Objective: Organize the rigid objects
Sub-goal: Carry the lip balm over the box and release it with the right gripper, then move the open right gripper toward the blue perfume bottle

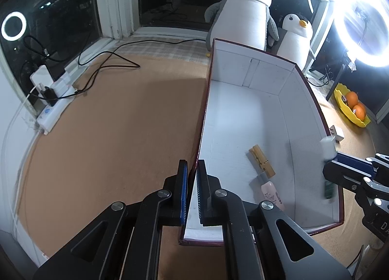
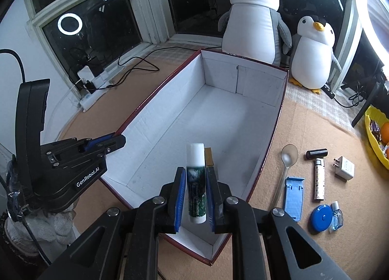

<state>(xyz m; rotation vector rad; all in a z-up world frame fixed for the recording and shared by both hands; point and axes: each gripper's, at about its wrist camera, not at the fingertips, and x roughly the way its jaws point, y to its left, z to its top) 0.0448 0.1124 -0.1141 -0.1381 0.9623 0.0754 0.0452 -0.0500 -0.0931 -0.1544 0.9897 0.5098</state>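
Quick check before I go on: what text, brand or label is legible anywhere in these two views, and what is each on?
"GenRobot.AI": white lettering on the left gripper's black body, in the right wrist view.
"DA": cut-off letters on the right gripper's body, at the left wrist view's edge.
Print on the green tube: too blurred to read.
Print on the pink bottle in the box: too small to read.

We see a white-lined box (image 2: 243,119) with dark red outer walls, open on the counter. Inside lie a wooden clothespin (image 1: 261,161) and a small pink bottle (image 1: 271,191), touching end to end. Over its near end hangs a white-capped green tube (image 2: 196,187), upright between blue-padded fingers (image 2: 180,197).
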